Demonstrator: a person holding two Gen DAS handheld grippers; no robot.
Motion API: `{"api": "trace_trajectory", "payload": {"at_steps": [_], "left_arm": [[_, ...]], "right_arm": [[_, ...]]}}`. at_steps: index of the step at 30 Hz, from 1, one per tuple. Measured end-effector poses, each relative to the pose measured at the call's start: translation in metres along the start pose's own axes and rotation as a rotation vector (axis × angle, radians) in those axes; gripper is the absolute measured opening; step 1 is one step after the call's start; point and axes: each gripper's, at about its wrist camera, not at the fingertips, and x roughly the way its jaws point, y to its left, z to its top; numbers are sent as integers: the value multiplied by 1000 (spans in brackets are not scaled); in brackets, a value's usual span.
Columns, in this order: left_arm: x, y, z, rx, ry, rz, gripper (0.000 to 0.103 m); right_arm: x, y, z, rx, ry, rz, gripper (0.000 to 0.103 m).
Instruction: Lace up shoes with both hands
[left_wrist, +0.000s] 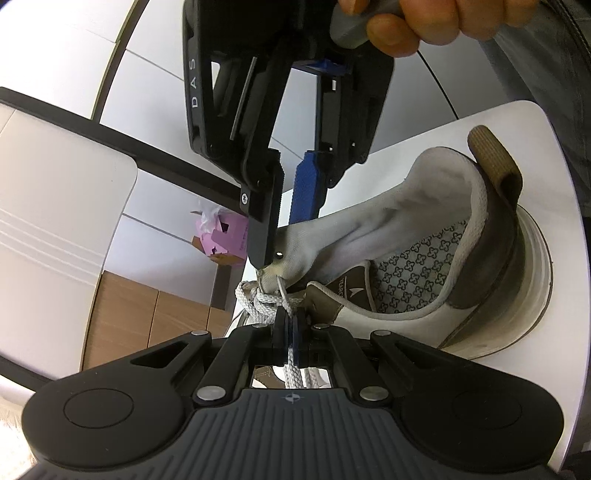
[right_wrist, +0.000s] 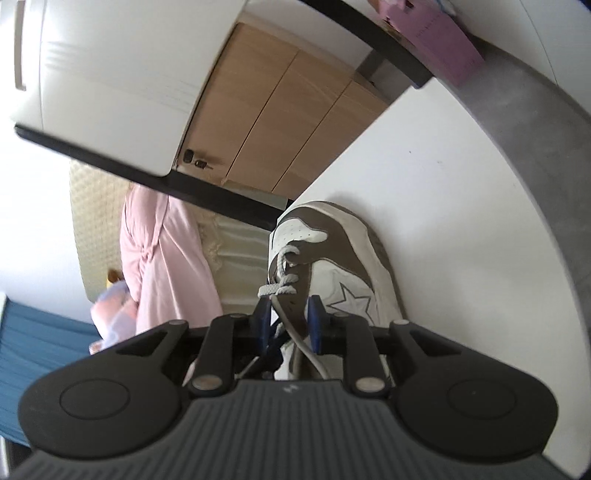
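Observation:
A white and brown sneaker (left_wrist: 406, 280) (right_wrist: 343, 251) lies on a white table (left_wrist: 532, 140) (right_wrist: 461, 221). In the left wrist view, my left gripper (left_wrist: 290, 325) sits at the eyelets, shut on a white lace (left_wrist: 293, 358) that runs from the crossed lacing (left_wrist: 255, 302). My right gripper (left_wrist: 280, 240) comes down from above, its black finger (left_wrist: 264, 236) touching the tip of the tongue (left_wrist: 332, 240). In the right wrist view its blue pads (right_wrist: 316, 325) stand apart, with a brown eyelet strip (right_wrist: 295, 306) and a lace (right_wrist: 291, 332) loose between them; the gripper (right_wrist: 289, 315) is open.
A hand (left_wrist: 424, 22) holds the right gripper from above. A pink box (left_wrist: 225, 236) and wooden cabinet fronts (left_wrist: 147, 321) (right_wrist: 288, 122) lie beyond the table edge. A pink garment (right_wrist: 166, 258) hangs to the left, above blue fabric (right_wrist: 37, 332).

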Motion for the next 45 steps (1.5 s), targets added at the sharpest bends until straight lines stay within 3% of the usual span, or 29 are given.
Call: {"api": "trace_trajectory", "payload": {"at_steps": [9, 18, 22, 25, 27, 30, 32, 36, 38, 41, 45], "left_arm": [[9, -14, 10, 19, 27, 18, 0], [13, -19, 2, 41, 42, 44, 0], [13, -18, 0, 32, 36, 46, 0], [14, -17, 0, 21, 33, 48, 0], [15, -18, 0, 26, 33, 50, 0], [16, -18, 0, 29, 32, 50, 0], [16, -17, -1, 28, 31, 49, 0], [18, -17, -3, 23, 32, 45, 0], [19, -16, -5, 18, 30, 43, 0], [19, -13, -8, -6, 27, 37, 0], [22, -10, -9, -56, 36, 28, 0]], "right_arm": [[2, 13, -4, -83, 16, -41, 23], [14, 55, -19, -471, 60, -179, 24], [17, 62, -25, -561, 67, -198, 27], [7, 45, -11, -384, 12, -96, 30], [1, 24, 0, -189, -32, 15, 29], [1, 2, 7, -37, -65, 16, 23], [5, -4, 8, -20, -55, -3, 16], [12, 2, 6, -82, -31, -34, 13], [13, 3, 6, -98, -32, -46, 2], [13, 9, 4, -145, -34, -60, 3], [15, 6, 2, -111, -28, -41, 3]]}}
